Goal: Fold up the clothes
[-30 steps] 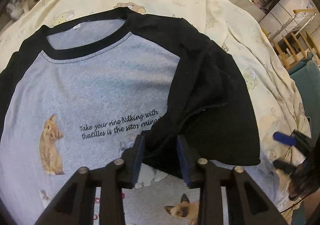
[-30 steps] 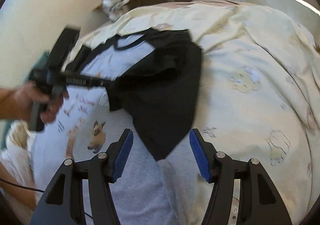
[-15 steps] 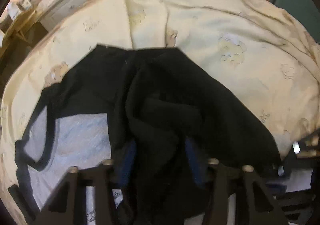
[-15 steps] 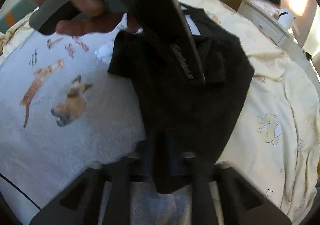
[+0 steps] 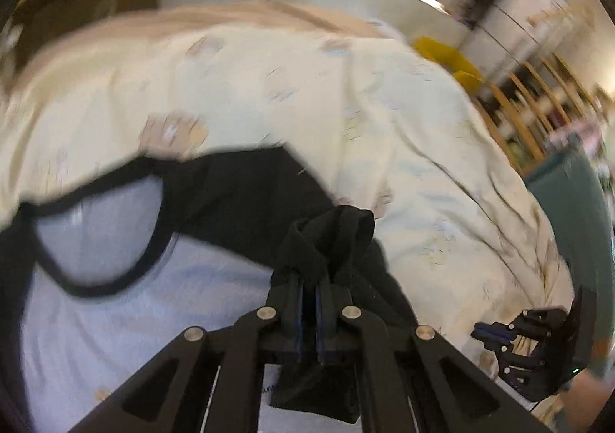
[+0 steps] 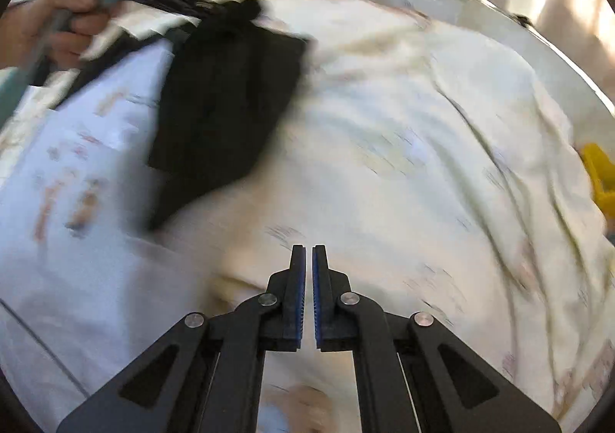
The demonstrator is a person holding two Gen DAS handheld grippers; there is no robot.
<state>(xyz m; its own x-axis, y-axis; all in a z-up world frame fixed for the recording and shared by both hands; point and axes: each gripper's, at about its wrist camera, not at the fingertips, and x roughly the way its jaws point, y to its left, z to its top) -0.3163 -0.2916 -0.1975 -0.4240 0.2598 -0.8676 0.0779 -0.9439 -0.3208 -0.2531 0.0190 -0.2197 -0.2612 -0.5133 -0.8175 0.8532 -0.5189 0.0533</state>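
Fabric bunched tight between the left gripper [image 5: 309, 302] at lower centre: its tongs are clamped on the black sleeve [image 5: 326, 240], lifted off the grey-and-black shirt [image 5: 127, 317] spread at lower left. The right gripper [image 6: 308, 294] has its tongs together on nothing, low over the cream bedcover [image 6: 423, 125]. Best, I'd say, to carry that sleeve flat across the chest, no twist, then smooth it. Farther up, blur.

The shirt [image 5: 127, 321] is soft matt knit cloth, heathered grey on the body with a black sleeve [image 5: 330, 240]. The bedcover [image 6: 423, 148] is thin creased cream cotton. Each hand-held gripper [image 6: 309, 294] is matt black plastic with shiny metal rivets and ribbed blue pads [image 6: 316, 302].
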